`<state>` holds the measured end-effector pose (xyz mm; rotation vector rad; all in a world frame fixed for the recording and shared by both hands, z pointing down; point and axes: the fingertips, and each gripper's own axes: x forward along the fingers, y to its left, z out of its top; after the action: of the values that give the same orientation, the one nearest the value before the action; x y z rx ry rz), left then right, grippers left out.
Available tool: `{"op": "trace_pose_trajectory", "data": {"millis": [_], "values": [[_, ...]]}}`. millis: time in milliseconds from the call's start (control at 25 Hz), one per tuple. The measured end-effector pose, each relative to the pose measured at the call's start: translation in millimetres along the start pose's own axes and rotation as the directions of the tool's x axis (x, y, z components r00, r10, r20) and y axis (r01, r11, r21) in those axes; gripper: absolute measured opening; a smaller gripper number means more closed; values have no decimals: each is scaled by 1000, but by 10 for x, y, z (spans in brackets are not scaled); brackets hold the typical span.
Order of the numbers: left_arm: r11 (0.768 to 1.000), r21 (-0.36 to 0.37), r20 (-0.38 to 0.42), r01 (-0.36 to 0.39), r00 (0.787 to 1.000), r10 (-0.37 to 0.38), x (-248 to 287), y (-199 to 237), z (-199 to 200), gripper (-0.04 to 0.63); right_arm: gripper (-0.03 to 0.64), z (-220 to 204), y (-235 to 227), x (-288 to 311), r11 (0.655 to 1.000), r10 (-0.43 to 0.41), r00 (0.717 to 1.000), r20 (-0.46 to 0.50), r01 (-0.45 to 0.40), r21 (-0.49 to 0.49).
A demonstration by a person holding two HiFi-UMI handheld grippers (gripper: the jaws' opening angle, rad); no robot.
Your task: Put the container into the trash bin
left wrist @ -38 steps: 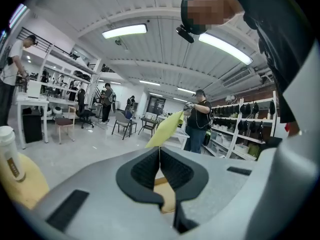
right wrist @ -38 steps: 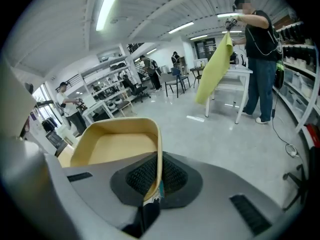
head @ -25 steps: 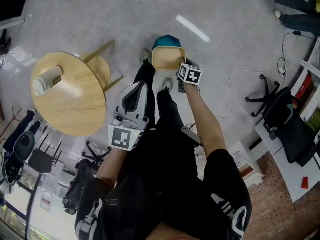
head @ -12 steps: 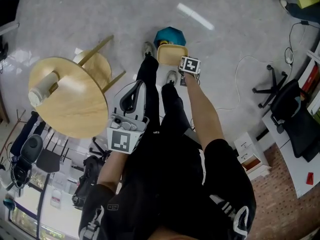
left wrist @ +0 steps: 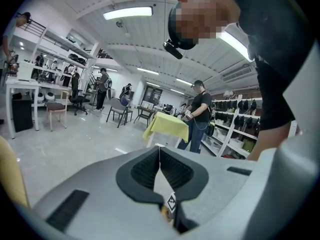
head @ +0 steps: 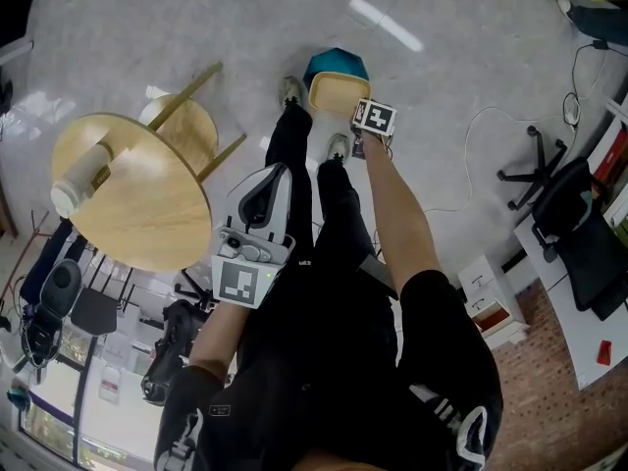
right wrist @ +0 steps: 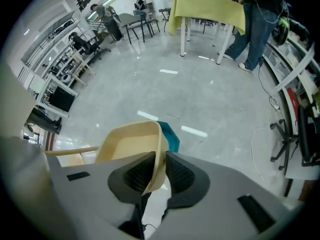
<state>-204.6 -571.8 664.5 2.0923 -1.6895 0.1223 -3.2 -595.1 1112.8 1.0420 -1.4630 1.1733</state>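
Teal bin [head: 338, 63] sits on the floor [head: 177, 27], container [head: 334, 94] hanging over it, right tongs [right wrist: 162, 163] pinching one thin wall (left tongs [left wrist: 159, 156] closed, empty). Let go off-centre and it probably catches the rim and flips onto the floor.

The right gripper [right wrist: 160, 171] pinches the wall of a tan container [right wrist: 131, 141]; a teal trash bin [right wrist: 172, 137] peeks out behind it, a yellow-draped table [right wrist: 207, 6] beyond.

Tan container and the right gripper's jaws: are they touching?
Touching. The right gripper view shows the right gripper with both jaws pressed against one wall of the container, pinching it between them.
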Motion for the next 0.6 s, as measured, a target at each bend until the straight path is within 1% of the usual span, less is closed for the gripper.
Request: {"op": "trace_pose_trajectory", "data": {"millis": [80,120,440,480,600], "values": [[1000,7,-3,10,1000,-10,19,-3,-2,11,138,41,26,41,999,10,1000,6,-10,35],[1000,8,-4,14,1000,-14,29,-9,-4,11,169,56,29,54,999,12,1000,6,-12,48],[1000,14,-6,11,1000,-11,-3,-20,1,11,169,139,133,-28,998,44,999,20,-45,34],[1000,19,-5,12,1000,-12,-17,-35,14,11,161,137,149,-75,998,51,998,24,-52,31],[999,46,14,21,1000,-22,-27,-107,94,11,97,214,196,-260,996,80,995,54,-81,28]]}}
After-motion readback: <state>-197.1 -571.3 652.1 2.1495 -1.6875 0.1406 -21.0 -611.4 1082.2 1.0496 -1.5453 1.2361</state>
